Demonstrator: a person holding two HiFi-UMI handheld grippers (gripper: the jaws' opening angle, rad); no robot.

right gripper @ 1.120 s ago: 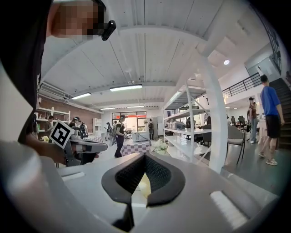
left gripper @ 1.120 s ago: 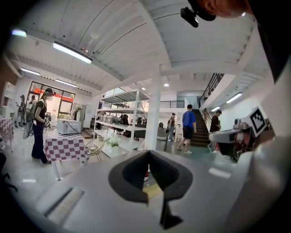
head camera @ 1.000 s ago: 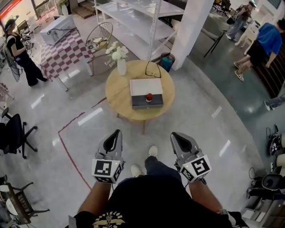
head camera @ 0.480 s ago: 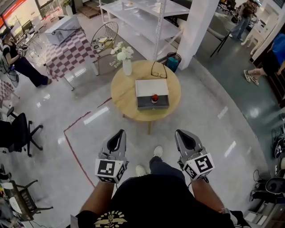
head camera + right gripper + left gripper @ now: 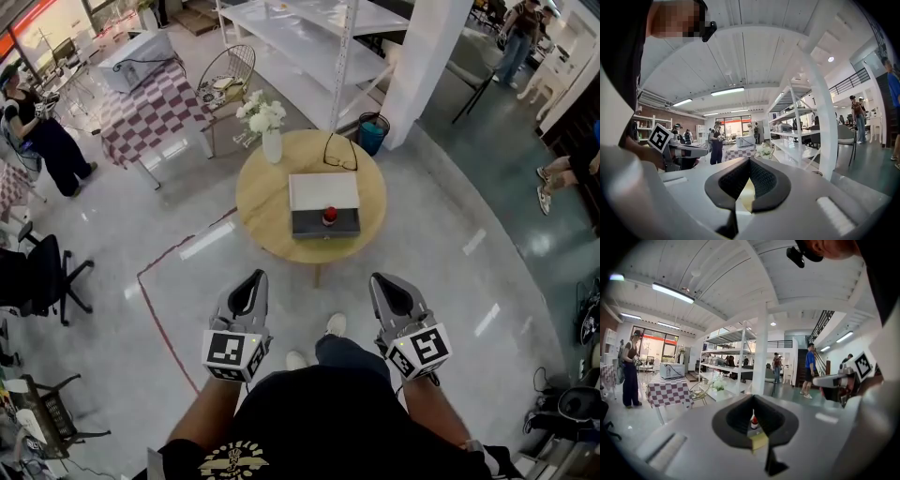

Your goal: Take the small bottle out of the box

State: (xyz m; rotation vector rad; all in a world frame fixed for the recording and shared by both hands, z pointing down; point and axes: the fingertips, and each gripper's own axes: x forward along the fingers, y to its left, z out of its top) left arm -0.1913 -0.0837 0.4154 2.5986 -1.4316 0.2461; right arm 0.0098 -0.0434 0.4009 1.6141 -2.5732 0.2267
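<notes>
A round wooden table [image 5: 267, 211] stands ahead of me on the grey floor. On it lies a box [image 5: 324, 204] with a white lid folded back and a dark base. A small red bottle [image 5: 329, 216] stands upright in that base. Both grippers hang low in the head view, well short of the table. My left gripper [image 5: 249, 281] is shut and holds nothing. The right gripper [image 5: 386, 284] is also shut and bare. In the left gripper view the bottle [image 5: 753, 423] shows far off through the slit between the pads.
A vase of white flowers [image 5: 271, 141] and a pair of glasses [image 5: 340, 155] share the table. Beyond it are a blue bin [image 5: 373, 131], a white pillar [image 5: 427, 66], white shelving [image 5: 309, 37], a wire chair [image 5: 225, 80] and a checkered table [image 5: 150, 108]. A person [image 5: 37, 136] stands far left.
I have stepped towards the table, which now sits nearer and lower in the head view. Both grippers came forward with me, still shut. The people at the right have shifted out towards the frame edge.
</notes>
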